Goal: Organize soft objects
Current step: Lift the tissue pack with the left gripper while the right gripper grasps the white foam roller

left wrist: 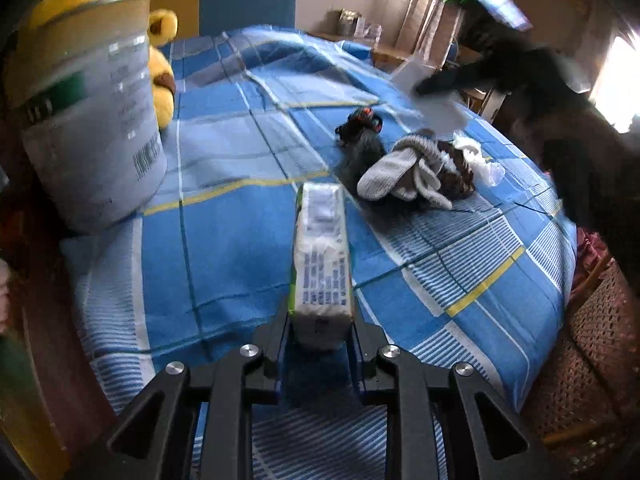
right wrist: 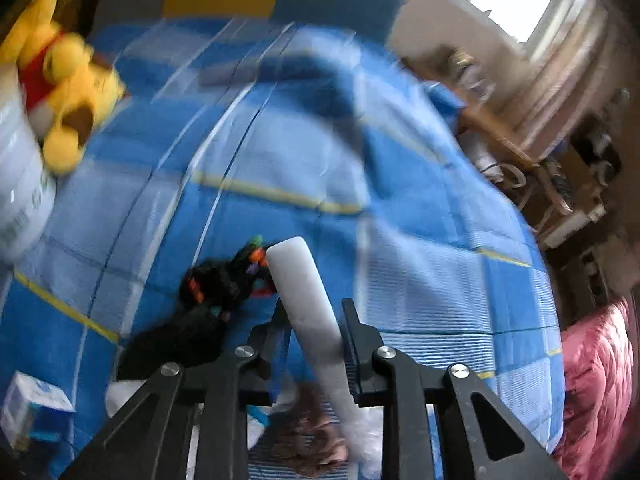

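Observation:
My left gripper (left wrist: pixel 321 320) is shut on a wrapped tissue pack (left wrist: pixel 322 256), held above the blue checked bedspread (left wrist: pixel 224 200). Ahead lie a black plush toy with coloured spots (left wrist: pixel 360 136) and a heap of grey and brown socks (left wrist: pixel 416 172). My right gripper (right wrist: pixel 314 316) holds a flat white pad (right wrist: pixel 308 308) between its fingers; how tightly the jaws grip it is unclear through the blur. In the left wrist view that gripper (left wrist: pixel 436 84) holds the white pad (left wrist: pixel 440 108) above the bed's far right. The black plush toy (right wrist: pixel 216 292) lies just left of the pad.
A large white cylindrical bag (left wrist: pixel 92 120) stands at the left with a yellow bear plush (left wrist: pixel 160 64) behind it. A wicker basket (left wrist: pixel 592 340) sits off the bed's right edge. A small blue-white box (right wrist: pixel 32 404) lies at lower left, and pink bedding (right wrist: pixel 596 380) lies at right.

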Motion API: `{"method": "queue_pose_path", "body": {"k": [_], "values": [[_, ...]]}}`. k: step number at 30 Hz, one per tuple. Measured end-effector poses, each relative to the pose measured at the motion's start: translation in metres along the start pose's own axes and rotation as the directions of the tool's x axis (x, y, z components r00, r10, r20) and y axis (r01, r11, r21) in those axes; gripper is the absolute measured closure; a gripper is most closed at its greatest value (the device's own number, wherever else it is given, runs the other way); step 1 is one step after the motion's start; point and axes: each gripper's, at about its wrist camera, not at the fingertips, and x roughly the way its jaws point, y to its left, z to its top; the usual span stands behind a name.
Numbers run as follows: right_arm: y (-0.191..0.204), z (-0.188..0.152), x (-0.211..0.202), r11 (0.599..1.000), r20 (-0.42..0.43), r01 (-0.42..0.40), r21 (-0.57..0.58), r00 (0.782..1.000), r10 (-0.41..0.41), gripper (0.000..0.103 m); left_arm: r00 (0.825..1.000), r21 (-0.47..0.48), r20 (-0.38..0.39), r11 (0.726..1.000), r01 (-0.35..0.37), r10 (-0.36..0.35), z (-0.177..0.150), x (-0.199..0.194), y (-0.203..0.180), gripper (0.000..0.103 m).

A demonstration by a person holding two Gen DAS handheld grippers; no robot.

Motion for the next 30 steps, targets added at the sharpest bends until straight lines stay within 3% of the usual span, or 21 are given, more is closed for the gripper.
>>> {"method": "queue_pose_path", "body": {"k": [3,5,7,8,11,13,16,19,20,22,30], "values": [[-0.025,0.004,-0.043,0.992,0.097,-0.031,0.124,0.995,0.019,0.080,1.000,-0.017,-0.003,1.000,0.004,-0.004,-0.002,0.002,0.001,0.078],[-0.033,0.002,-0.063,0.979,0.111,-0.118,0.167,0.989,0.100,0.080,1.000,-0.014,-0.005,1.000,0.000,0.000,-0.002,0.002,0.000,0.078],[-0.036,-0.004,-0.073,0.945,0.080,-0.253,0.208,0.967,0.242,0.080,1.000,-0.023,-0.007,1.000,0.005,-0.005,-0.001,0.001,0.001,0.079],[-0.034,-0.010,-0.075,0.920,0.062,-0.322,0.224,0.947,0.316,0.080,1.000,-0.026,-0.007,1.000,0.007,-0.007,-0.002,0.001,0.001,0.079],[-0.019,-0.034,-0.067,0.826,-0.017,-0.493,0.273,0.856,0.516,0.080,1.000,-0.038,-0.013,0.999,0.019,-0.020,-0.003,-0.003,0.002,0.079],[-0.003,-0.050,-0.050,0.792,-0.088,-0.528,0.308,0.813,0.576,0.080,1.000,-0.041,-0.016,0.999,0.024,-0.024,-0.005,-0.004,0.002,0.079],[0.015,-0.074,-0.019,0.778,-0.161,-0.514,0.361,0.788,0.594,0.080,1.000,-0.023,-0.019,0.999,0.024,-0.024,-0.009,-0.008,-0.002,0.079],[0.017,-0.086,0.003,0.798,-0.189,-0.450,0.402,0.811,0.553,0.081,1.000,-0.005,-0.017,1.000,0.016,-0.016,-0.013,-0.010,-0.006,0.079],[0.015,-0.083,-0.001,0.791,-0.160,-0.467,0.394,0.813,0.560,0.081,1.000,-0.006,-0.016,1.000,0.014,-0.014,-0.013,-0.010,-0.006,0.079],[0.020,-0.084,-0.004,0.835,-0.175,-0.433,0.339,0.843,0.508,0.081,1.000,-0.011,-0.019,1.000,0.020,-0.020,-0.014,-0.010,-0.008,0.079],[0.037,-0.085,-0.005,0.875,-0.191,-0.414,0.249,0.865,0.464,0.080,0.999,-0.011,-0.024,0.999,0.034,-0.034,-0.019,-0.016,-0.009,0.079]]}}
